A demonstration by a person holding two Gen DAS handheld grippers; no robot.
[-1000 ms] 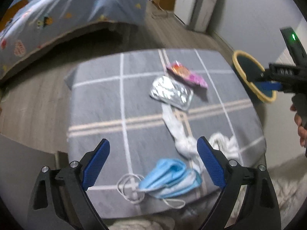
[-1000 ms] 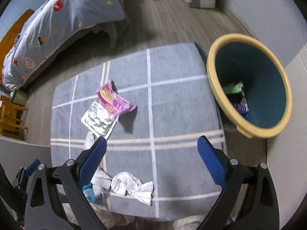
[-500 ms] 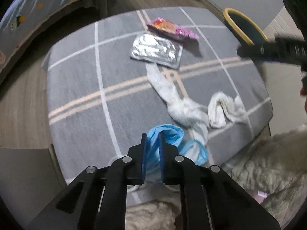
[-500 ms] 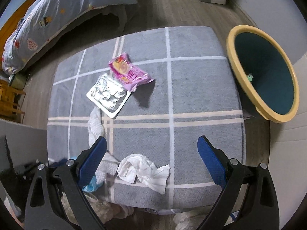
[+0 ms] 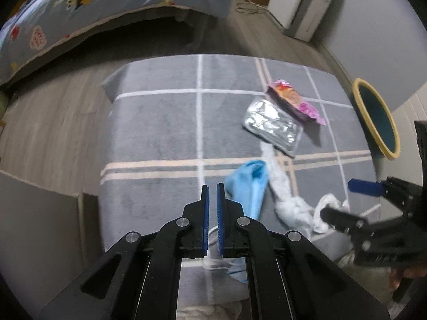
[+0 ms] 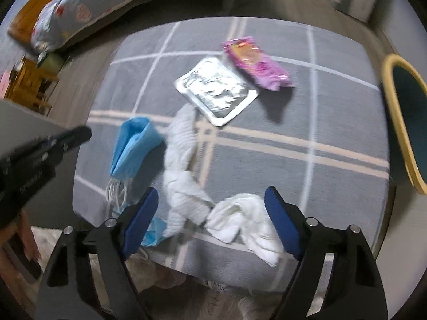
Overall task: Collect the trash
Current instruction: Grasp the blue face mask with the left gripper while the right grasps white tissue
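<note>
A blue face mask [image 5: 248, 186] [image 6: 133, 146] lies on the grey checked rug, with a second blue mask [image 6: 154, 233] at the rug's near edge. My left gripper [image 5: 212, 186] is shut and empty, just left of the mask, which lies free. White crumpled tissues [image 6: 245, 218] [image 5: 328, 213] and a long white tissue [image 6: 181, 176] lie beside it. My right gripper [image 6: 210, 200] is open above the tissues. A silver foil packet [image 6: 216, 90] [image 5: 272, 128] and a pink snack wrapper [image 6: 256, 61] [image 5: 296, 101] lie farther back.
A yellow-rimmed teal bin [image 5: 376, 122] [image 6: 405, 122] stands off the rug's right edge. A bed with a patterned blue cover [image 5: 106, 8] is at the back left. A white cabinet [image 5: 301, 5] stands by the far wall. A grey panel [image 5: 34, 213] is at left.
My left gripper closed at the blue mask, then pulled back and left; the mask now lies free beside it. My right gripper swung from the bin down over the white tissues.
</note>
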